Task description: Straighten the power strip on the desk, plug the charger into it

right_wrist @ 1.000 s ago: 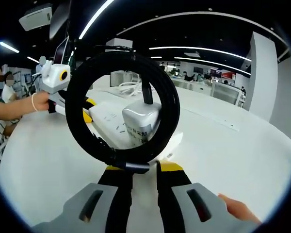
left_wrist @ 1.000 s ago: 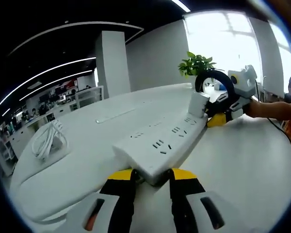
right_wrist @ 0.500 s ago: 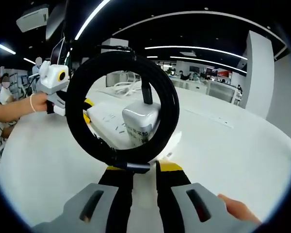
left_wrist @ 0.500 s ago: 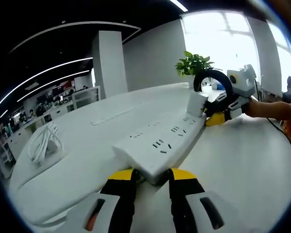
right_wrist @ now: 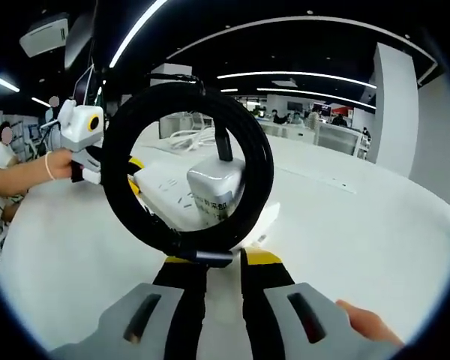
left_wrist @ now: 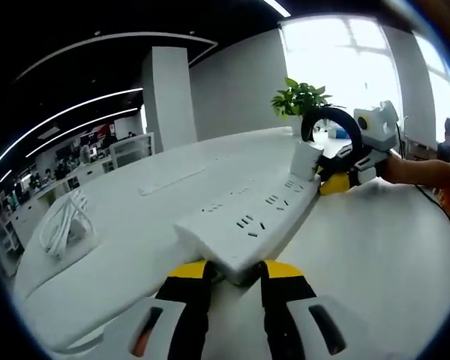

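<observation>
In the left gripper view, a coil of white cable [left_wrist: 69, 222] lies at the left edge on the white bench [left_wrist: 390, 247]. At bottom centre the left gripper [left_wrist: 234, 271] pinches the near end of the white power strip [left_wrist: 249, 217], which runs up and to the right. At its far end, upper right, stands the white charger [left_wrist: 307, 160], with the right gripper [left_wrist: 334, 180] beside it and a potted plant [left_wrist: 301, 97] behind.

In the right gripper view, the left gripper [right_wrist: 132, 174] shows at left, on the power strip [right_wrist: 167, 186]. In the centre the charger [right_wrist: 214, 193] sits on the strip inside its black coiled cord [right_wrist: 139, 208]. The right gripper [right_wrist: 223, 259], bottom centre, is pressed onto that cord.
</observation>
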Demonstrator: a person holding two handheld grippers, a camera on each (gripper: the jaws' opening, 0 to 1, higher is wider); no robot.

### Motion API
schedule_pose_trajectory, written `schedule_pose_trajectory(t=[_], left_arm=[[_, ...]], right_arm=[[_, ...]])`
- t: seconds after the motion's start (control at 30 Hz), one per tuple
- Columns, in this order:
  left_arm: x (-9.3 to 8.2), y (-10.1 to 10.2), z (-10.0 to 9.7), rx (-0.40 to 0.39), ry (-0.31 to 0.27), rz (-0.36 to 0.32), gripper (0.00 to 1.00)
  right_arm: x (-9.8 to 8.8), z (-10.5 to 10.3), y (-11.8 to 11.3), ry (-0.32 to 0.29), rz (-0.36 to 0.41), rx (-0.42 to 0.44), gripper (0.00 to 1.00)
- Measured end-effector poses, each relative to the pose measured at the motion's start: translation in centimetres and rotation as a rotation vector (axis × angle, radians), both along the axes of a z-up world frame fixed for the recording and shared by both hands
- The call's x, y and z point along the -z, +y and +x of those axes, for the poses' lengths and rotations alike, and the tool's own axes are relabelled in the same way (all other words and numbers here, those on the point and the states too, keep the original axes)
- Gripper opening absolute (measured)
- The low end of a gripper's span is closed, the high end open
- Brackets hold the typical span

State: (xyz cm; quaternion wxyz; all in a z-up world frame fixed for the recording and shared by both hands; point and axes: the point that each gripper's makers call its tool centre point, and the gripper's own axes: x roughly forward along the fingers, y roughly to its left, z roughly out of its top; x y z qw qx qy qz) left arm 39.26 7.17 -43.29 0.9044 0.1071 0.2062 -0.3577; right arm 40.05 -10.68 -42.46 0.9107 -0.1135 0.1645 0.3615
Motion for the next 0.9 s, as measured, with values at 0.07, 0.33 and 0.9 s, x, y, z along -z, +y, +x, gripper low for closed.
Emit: schedule_pose_trajectory(t=[0.07, 0.33, 0.9], left_arm=[[0.0, 0.0, 0.0, 0.000, 0.001, -0.002, 0.26], [0.0, 0.1, -0.1, -0.005, -0.003, 0.001, 0.26], [-0.2, 1.1, -0.5, -0.058, -0.045, 0.005, 0.55]], right_arm=[[0.0, 0.0, 0.0, 0.000, -0.001, 0.000, 0.16], [0.0, 0.1, 0.0, -0.004, 0.004, -0.004, 0.16], [-1.4, -0.1, -1.5, -0.116, -0.014, -0.013, 0.50]])
